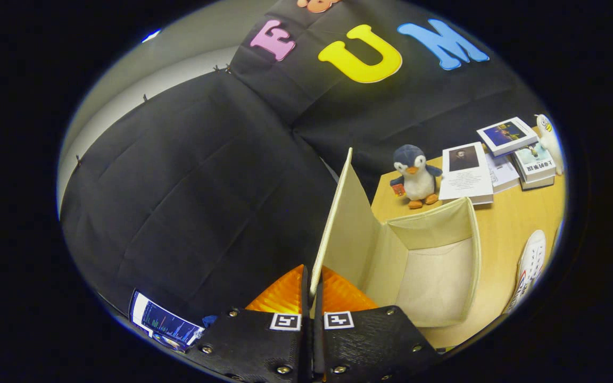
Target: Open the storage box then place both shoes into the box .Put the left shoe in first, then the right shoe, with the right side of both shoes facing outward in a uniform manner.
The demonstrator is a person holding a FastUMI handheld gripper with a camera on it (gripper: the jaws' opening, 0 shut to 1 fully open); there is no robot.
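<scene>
Claw [312, 291]: fingers drawn together, pinching the edge of the cream fabric lid [338, 229] of the storage box, both fingers pressing on it; the lid stands raised, rising ahead of the fingers. Cream fabric storage box [434, 276]: open, interior bare, resting on the light wooden worktop [503, 234] just ahead and to the right of the claw. White shoe with red and dark trim [529, 268]: lying on the worktop to the right of the box, near but apart from it, partly cut off. Plush penguin, grey-blue and white with orange feet [416, 175]: upright on the worktop beyond the box. Stacked books and leaflets [498, 159]: beyond the box, right of the penguin. Small lit screen [165, 322]: left of the claw, low down.
</scene>
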